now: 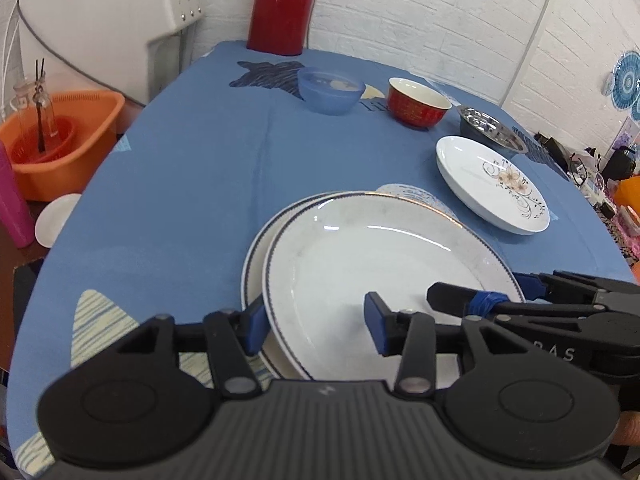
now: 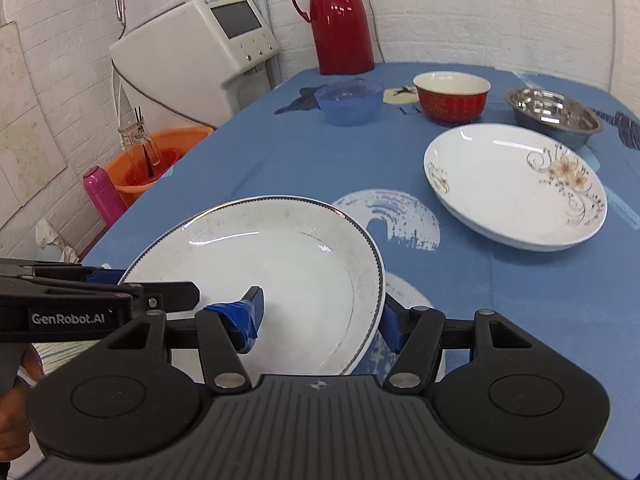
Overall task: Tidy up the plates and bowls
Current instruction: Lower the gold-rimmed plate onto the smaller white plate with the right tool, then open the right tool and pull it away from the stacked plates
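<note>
Two white plates with blue rims lie stacked near me, the top plate shifted right over the lower plate. My left gripper is open and straddles the top plate's left rim, one finger outside and one over the inside. My right gripper is open and straddles the right rim the same way; its taped finger shows over the plate. Farther back lie a flowered white plate, a blue bowl, a red bowl and a steel bowl.
A red thermos jug stands at the far edge of the blue tablecloth. Left of the table are an orange basket holding a glass bottle, a pink bottle and a white appliance. Clutter sits off the table's right.
</note>
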Demonstrator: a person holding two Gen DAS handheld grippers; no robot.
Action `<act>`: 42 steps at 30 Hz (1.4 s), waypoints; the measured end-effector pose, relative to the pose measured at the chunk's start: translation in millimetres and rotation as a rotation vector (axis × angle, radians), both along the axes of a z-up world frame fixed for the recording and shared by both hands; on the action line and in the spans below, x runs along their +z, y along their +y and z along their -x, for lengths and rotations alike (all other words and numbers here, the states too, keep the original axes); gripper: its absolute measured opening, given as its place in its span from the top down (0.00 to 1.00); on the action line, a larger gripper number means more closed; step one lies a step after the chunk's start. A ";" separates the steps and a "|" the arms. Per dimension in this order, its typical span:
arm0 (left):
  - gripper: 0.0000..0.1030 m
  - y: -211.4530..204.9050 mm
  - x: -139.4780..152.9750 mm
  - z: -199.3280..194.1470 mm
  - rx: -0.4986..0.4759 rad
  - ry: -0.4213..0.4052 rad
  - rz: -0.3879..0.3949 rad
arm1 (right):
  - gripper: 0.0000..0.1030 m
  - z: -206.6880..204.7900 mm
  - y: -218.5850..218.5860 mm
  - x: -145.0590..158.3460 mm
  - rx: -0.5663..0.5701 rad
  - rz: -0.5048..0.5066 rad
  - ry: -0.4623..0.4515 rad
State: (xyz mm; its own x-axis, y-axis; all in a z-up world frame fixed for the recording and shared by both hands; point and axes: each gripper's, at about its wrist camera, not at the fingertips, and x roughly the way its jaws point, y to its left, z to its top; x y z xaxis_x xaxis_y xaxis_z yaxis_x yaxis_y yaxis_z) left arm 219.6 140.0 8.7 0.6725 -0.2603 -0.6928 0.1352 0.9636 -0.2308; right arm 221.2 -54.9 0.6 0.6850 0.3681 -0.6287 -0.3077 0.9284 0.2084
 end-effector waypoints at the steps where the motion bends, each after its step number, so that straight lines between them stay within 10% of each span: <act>1: 0.46 2.2 1.1 0.2 -0.008 0.002 0.022 | 0.55 0.9 -0.1 -0.9 0.001 -0.003 -0.011; 9: 0.39 20.1 11.4 0.5 -0.066 0.069 0.114 | 0.55 -3.0 3.1 -2.4 0.014 0.033 -0.037; 24: 0.35 23.7 17.1 15.9 -0.044 0.063 -0.002 | 0.55 9.9 -9.1 6.7 -0.021 -0.060 -0.045; 42: 0.31 -28.2 48.0 37.1 -0.057 -0.058 0.001 | 0.54 100.5 -104.6 -9.4 -0.405 -0.299 0.023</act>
